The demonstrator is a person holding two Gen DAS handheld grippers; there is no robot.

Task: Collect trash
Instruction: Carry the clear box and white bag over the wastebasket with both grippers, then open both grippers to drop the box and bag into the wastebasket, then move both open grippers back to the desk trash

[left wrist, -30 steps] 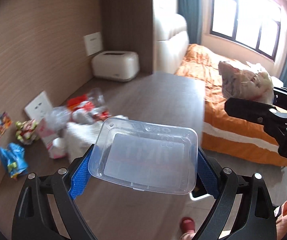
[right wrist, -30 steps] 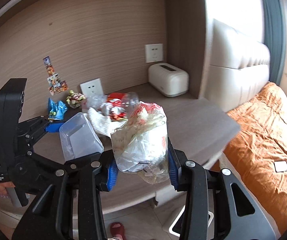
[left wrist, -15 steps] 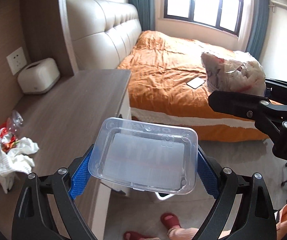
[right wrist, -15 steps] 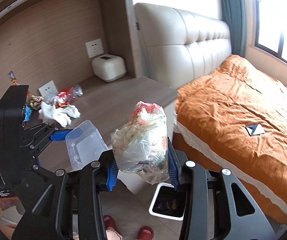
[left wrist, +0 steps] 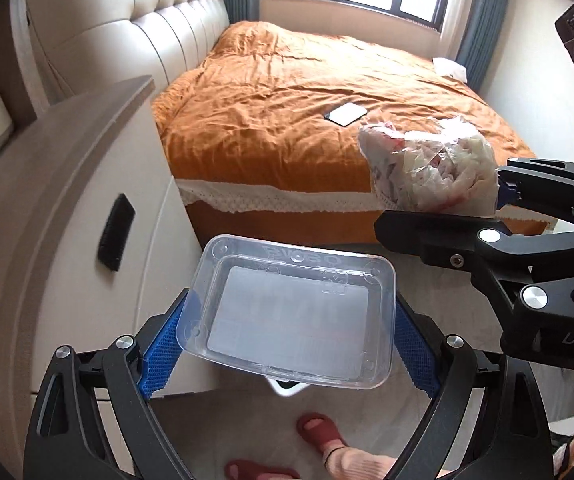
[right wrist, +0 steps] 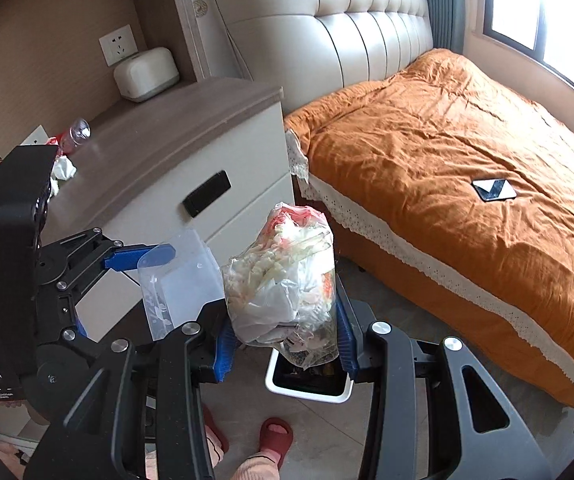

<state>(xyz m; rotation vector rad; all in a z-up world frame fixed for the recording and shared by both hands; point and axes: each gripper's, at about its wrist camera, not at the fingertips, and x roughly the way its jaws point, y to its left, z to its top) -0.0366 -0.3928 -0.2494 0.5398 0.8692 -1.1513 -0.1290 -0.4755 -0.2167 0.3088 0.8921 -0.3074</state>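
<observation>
My left gripper [left wrist: 287, 332] is shut on a clear plastic food container [left wrist: 287, 312], its blue pads [left wrist: 163, 344] pressing on both short sides. The same container [right wrist: 179, 280] shows at the left of the right wrist view, held by the left gripper [right wrist: 143, 258]. My right gripper [right wrist: 283, 338] is shut on a clear plastic bag stuffed with crumpled wrappers [right wrist: 283, 280]; that bag [left wrist: 427, 168] appears at the right of the left wrist view. A white-rimmed trash bin [right wrist: 307, 380] stands on the floor right below the bag. Only a corner of the bin [left wrist: 287, 387] peeks from under the container.
A white bedside cabinet [right wrist: 159, 168] stands left of the bin, with leftover trash [right wrist: 63, 160] and a tissue box [right wrist: 147, 74] on top. An orange bed [right wrist: 467, 160] with a phone [right wrist: 493, 190] lies to the right. The person's feet in red slippers [right wrist: 275, 436] are beside the bin.
Both grippers swung right and down, away from the desk top with its trash, toward the floor between cabinet and bed. The bin has come into view below. Both grips are unchanged.
</observation>
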